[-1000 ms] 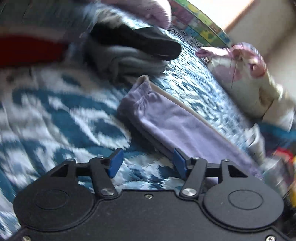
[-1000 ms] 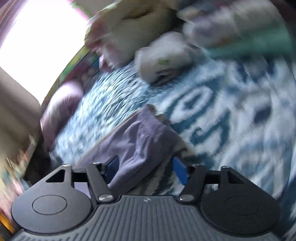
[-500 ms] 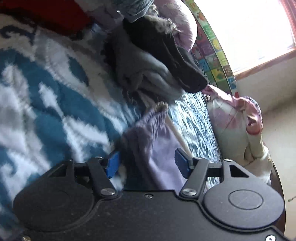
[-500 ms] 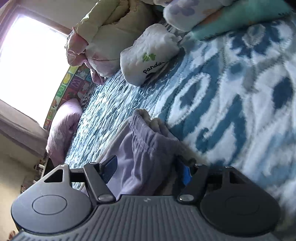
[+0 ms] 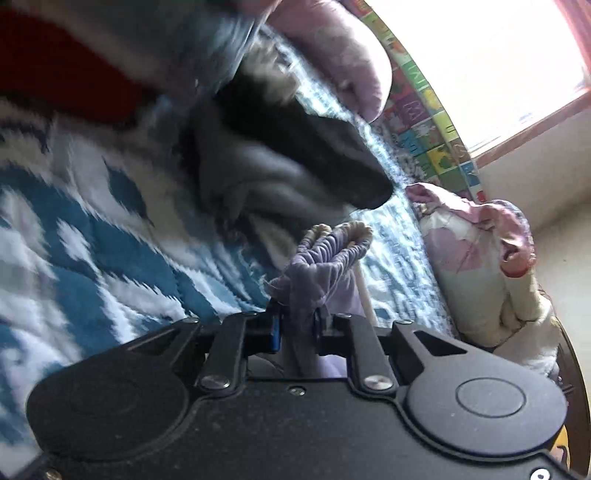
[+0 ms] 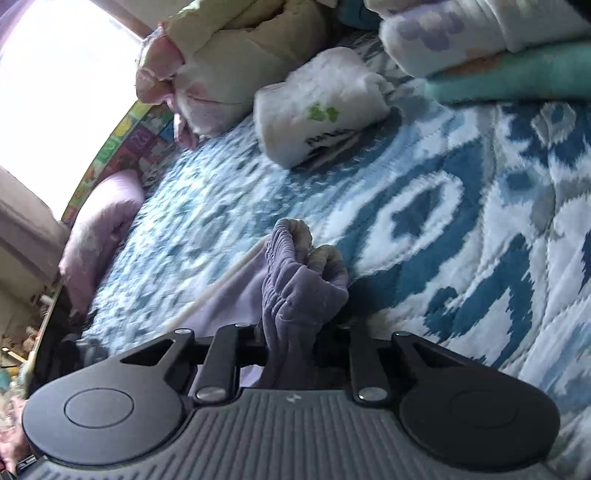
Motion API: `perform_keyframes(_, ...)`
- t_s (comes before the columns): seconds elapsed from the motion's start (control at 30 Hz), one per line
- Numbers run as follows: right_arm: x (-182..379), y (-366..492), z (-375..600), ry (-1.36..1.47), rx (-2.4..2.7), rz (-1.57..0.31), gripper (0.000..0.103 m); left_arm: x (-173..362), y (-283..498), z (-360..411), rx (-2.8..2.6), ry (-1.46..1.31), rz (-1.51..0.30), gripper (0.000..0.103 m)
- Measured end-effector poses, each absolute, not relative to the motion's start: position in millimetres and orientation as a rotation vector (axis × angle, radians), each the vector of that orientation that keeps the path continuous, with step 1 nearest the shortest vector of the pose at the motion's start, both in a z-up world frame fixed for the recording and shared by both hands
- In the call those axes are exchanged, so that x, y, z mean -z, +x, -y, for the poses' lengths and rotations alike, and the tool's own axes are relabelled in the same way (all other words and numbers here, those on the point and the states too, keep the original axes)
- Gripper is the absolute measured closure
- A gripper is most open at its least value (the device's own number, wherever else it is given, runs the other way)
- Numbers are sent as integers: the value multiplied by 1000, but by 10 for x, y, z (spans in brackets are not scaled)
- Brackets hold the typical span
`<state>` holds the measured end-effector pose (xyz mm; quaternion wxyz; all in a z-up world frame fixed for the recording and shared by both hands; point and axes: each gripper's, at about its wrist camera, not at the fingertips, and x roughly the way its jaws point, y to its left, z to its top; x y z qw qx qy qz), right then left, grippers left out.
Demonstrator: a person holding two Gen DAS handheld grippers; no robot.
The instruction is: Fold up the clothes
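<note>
Garment: lilac pants [image 5: 325, 258], gathered elastic waistband with a cream inner edge; the rest lies on the bed quilt [image 5: 92, 258], waistband end raised off it.
Left hand-held gripper [image 5: 295, 328]: closed tight on a bunched fold of the pants' waistband; blue pad [image 5: 275, 332] visible against the cloth.
Right hand-held gripper [image 6: 290, 339]: jaws pinched on another bunch of the same waistband [image 6: 295, 280]; fabric fills the gap.
Writing: white bundle [image 6: 321, 107] carries a green leaf mark and dark lettering, blurred and partly turned under, not legible. Letter tiles on the coloured mat [image 5: 428, 107] along the bed's far edge; single characters, too blurred to read with confidence.
Pants edge: a cream stripe [image 6: 221, 284] runs along the side of the pants, away from the waistband.
Near left: grey cloth [image 5: 258, 173] with a black piece [image 5: 314, 147] on top, just beyond the waistband; red item [image 5: 55, 74] further off, blurred.
Near right: white bundle well apart from the pants; teal fabric [image 6: 517, 81] and a printed roll [image 6: 461, 33] behind it.
Bed edge: pink-and-cream bedding heap [image 5: 487, 258] at the edge; lilac pillow [image 6: 99, 229] by the mat.
Open room: bare quilt between the pants and the white bundle, and to the right gripper's right side.
</note>
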<state>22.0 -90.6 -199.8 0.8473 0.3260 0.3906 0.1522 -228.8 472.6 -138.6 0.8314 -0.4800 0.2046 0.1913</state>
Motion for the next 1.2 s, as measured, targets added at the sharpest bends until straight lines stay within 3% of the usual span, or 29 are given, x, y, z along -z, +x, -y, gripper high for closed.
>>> perform_keyframes(0.1, 1945, 57, 961, 681, -364, -872, 82, 1172, -2719, -4663, -418, -993, -421, 89)
perform_keyframes(0.23, 2052, -231, 1012, 656, -402, -976, 81, 1341, -3384, -4558, -467, -1002, -475, 85)
perform_keyframes(0.3, 2106, -375, 1038, 643, -421, -1028, 76, 1663, -3637, -4583, -528, -1034, -593, 65)
perform_keyframes(0.33, 2133, -447, 1051, 636, -430, -1054, 66, 1758, -3777, -4610, -527, -1086, -578, 69)
perform_keyframes(0.4, 2171, -575, 1103, 652, -443, -1074, 70, 1920, -4064, -4662, -512, -1194, -519, 65)
perform_keyframes(0.47, 2182, -671, 1203, 719, -443, -1037, 66, 1885, -4112, -4657, -505, -1176, -517, 57)
perform_keyframes(0.53, 2164, -737, 1263, 758, -447, -1000, 42, 1854, -4050, -4642, -494, -1162, -528, 52)
perform_keyframes(0.6, 2104, -730, 1240, 719, -441, -962, 34, 1855, -4006, -4639, -481, -1168, -522, 52)
perform_keyframes(0.9, 2274, -681, 1388, 801, -469, -917, 35, 1964, -3951, -4546, -465, -1198, -457, 52)
perform_keyframes(1.03, 2337, -717, 1387, 814, -495, -875, 35, 1962, -3865, -4506, -468, -1174, -430, 55)
perform_keyframes(1.13, 2348, -756, 1364, 796, -502, -842, 35, 1959, -3777, -4446, -486, -1141, -440, 72)
perform_keyframes(1.17, 2330, -758, 1334, 773, -500, -838, 35, 1952, -3760, -4441, -487, -1143, -438, 87)
perform_keyframes(1.2, 2311, -760, 1304, 750, -497, -834, 35, 1944, -3744, -4438, -488, -1148, -435, 90)
